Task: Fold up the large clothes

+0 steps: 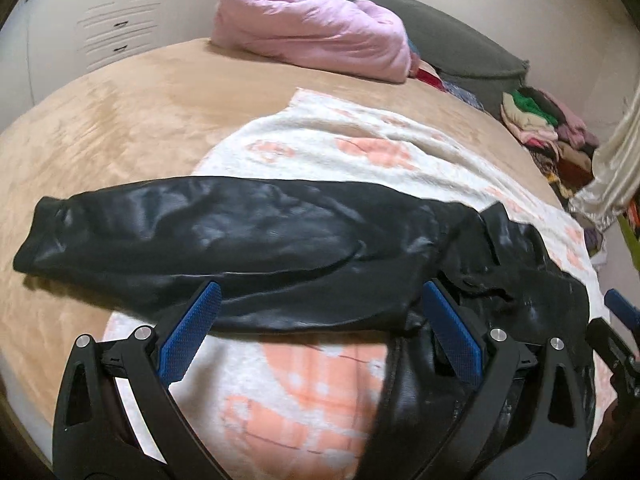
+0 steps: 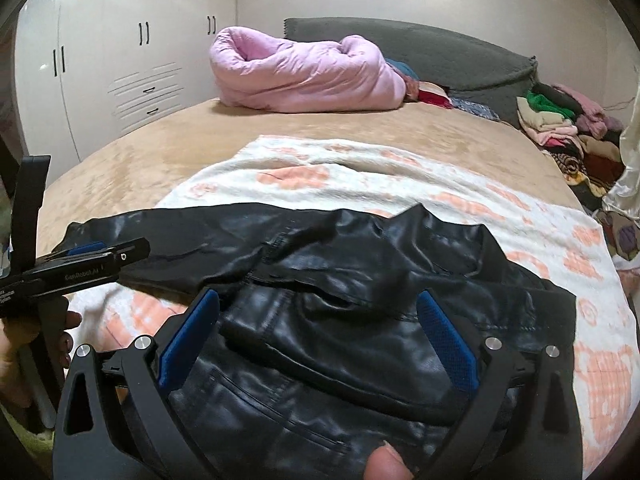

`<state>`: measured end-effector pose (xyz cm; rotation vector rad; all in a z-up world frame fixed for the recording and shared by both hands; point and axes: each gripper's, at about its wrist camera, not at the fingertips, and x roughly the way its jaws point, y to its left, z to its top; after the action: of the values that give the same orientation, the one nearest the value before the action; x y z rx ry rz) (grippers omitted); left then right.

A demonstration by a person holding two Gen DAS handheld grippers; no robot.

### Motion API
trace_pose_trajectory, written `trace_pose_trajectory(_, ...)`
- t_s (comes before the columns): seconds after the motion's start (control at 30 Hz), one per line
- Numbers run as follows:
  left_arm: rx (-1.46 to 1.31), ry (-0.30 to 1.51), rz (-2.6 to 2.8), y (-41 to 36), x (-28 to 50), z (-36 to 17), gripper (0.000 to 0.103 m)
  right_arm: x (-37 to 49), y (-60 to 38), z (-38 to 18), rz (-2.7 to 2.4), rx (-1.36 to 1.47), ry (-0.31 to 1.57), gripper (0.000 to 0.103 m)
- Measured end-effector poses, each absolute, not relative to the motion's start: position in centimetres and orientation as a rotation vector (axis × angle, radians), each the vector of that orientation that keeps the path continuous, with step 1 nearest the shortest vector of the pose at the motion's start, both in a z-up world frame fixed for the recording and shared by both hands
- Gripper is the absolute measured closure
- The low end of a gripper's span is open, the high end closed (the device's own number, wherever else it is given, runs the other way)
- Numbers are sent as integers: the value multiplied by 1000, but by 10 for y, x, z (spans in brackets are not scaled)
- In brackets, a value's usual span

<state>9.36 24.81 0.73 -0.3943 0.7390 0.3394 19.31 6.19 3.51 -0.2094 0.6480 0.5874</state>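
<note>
Both claws are hanging released: left gripper [image 1: 320, 320] over the black leather jacket's [image 2: 360, 320] outstretched sleeve [image 1: 200, 232], right gripper [image 2: 320, 328] over its body on the peach-patterned white blanket [image 2: 540, 248]; I'd be pinching the cuff, folding it across

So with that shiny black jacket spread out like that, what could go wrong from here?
1. The black jacket looks slick, so a fold may slide open; both hand-held grippers, left and right, are open, gripping nothing.
2. Its sleeve reaches off the patterned blanket onto the tan bedcover, so it could drag during folding.
3. The blanket is loose and might bunch up under the jacket.
</note>
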Motion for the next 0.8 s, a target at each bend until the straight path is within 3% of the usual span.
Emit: trace_pose_trajectory(0.8,-648,661,774,353,41,-3,9,193,150,37,732,-293,638,4)
